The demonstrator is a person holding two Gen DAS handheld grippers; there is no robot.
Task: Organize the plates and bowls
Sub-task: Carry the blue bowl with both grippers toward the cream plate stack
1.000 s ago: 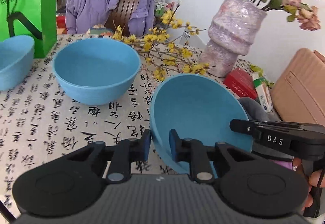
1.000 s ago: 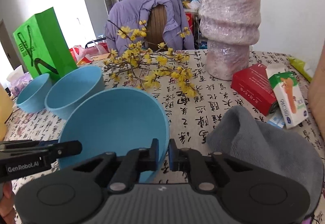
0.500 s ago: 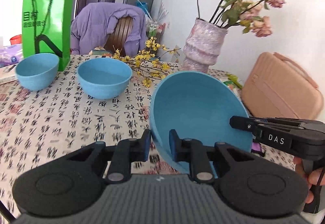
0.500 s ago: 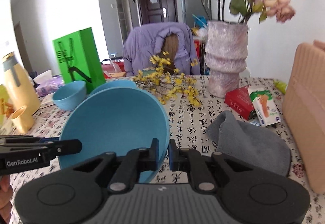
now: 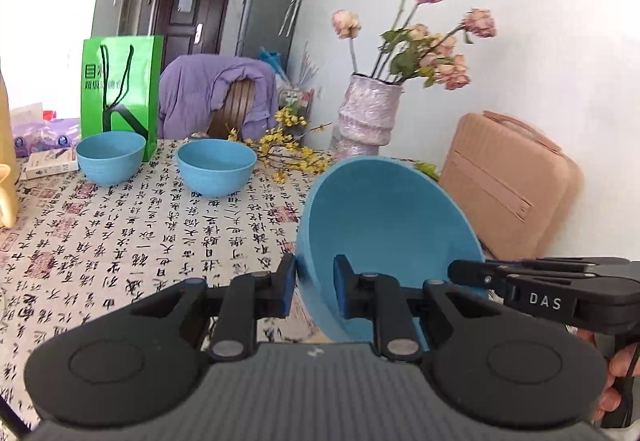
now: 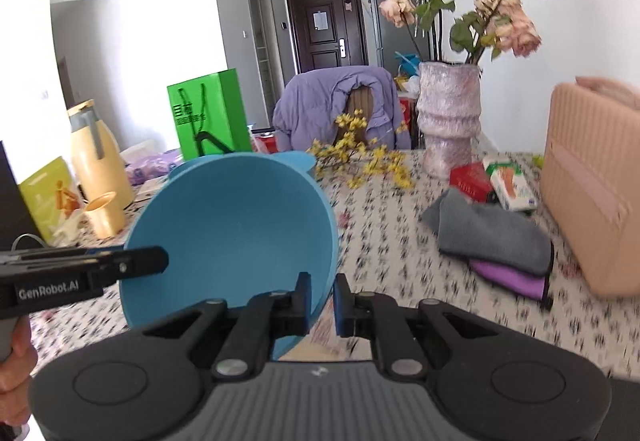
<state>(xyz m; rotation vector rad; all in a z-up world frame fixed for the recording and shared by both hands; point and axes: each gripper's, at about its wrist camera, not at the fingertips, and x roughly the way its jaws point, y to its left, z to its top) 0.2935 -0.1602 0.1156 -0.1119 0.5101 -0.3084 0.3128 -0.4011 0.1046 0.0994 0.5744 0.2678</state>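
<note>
We hold one blue bowl tilted in the air above the table's near edge, our left gripper and right gripper each clenched on opposite sides of its rim. Two more blue bowls sit side by side near the table's far edge, just by a green bag.

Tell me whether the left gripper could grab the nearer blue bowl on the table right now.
Probably not: the left gripper is shut on the held bowl, shared with the right gripper. The nearer table bowl sits unobstructed.

Both grippers have carried the big blue bowl up and back from the vase.
</note>
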